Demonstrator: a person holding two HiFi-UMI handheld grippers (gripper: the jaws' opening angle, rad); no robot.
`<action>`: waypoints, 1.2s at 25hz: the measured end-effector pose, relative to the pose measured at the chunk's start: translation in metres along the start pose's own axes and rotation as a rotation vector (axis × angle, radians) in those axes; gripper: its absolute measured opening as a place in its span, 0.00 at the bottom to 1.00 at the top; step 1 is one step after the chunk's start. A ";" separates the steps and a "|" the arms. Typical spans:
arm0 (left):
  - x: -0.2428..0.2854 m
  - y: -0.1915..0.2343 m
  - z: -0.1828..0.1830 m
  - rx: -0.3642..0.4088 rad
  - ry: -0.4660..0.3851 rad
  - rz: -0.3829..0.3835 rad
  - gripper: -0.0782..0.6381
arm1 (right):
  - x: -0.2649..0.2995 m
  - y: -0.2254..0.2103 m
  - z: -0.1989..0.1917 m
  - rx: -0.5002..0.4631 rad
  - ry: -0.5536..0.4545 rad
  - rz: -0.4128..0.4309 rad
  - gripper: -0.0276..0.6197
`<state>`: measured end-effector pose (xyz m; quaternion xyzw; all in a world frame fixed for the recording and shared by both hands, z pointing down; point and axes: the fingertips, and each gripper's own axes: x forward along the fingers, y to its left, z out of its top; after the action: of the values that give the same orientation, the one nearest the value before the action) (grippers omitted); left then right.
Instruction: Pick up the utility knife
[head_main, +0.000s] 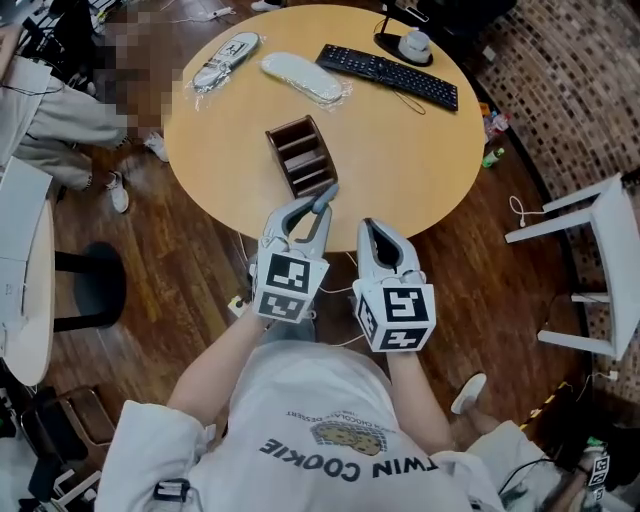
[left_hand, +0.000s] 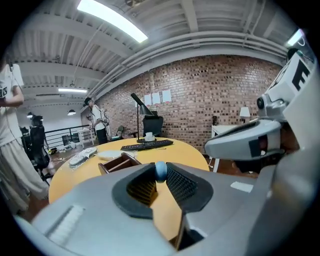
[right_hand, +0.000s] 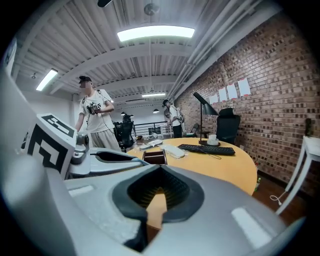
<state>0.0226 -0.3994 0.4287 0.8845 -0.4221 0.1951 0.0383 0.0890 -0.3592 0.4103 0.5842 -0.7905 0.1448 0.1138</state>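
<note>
A slim grey-blue utility knife (head_main: 325, 196) sticks out of my left gripper (head_main: 318, 206), which is shut on it just above the near edge of the round wooden table (head_main: 400, 160). In the left gripper view only the knife's rounded blue end (left_hand: 160, 170) shows, pinched between the ribbed pads. My right gripper (head_main: 372, 230) hangs beside the left one, shut, with nothing between its pads (right_hand: 175, 187). Both grippers sit close to the person's chest, short of a brown wooden organizer (head_main: 300, 156).
On the table's far side lie a black keyboard (head_main: 388, 74), a lamp base with a cup (head_main: 412, 46) and two wrapped items (head_main: 300, 77) (head_main: 226, 58). A person sits at upper left (head_main: 60, 120). A white chair (head_main: 610, 260) stands to the right.
</note>
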 end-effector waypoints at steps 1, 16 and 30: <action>-0.004 -0.005 0.003 -0.021 -0.006 0.000 0.21 | -0.004 -0.001 0.001 0.001 -0.003 0.006 0.04; -0.079 -0.091 0.008 -0.270 -0.048 0.043 0.21 | -0.086 0.011 -0.011 0.003 -0.053 0.095 0.04; -0.158 -0.158 -0.005 -0.290 -0.039 0.101 0.21 | -0.167 0.045 -0.043 -0.010 -0.027 0.162 0.04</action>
<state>0.0514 -0.1813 0.3894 0.8510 -0.4904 0.1165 0.1474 0.0952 -0.1827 0.3880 0.5197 -0.8373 0.1416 0.0941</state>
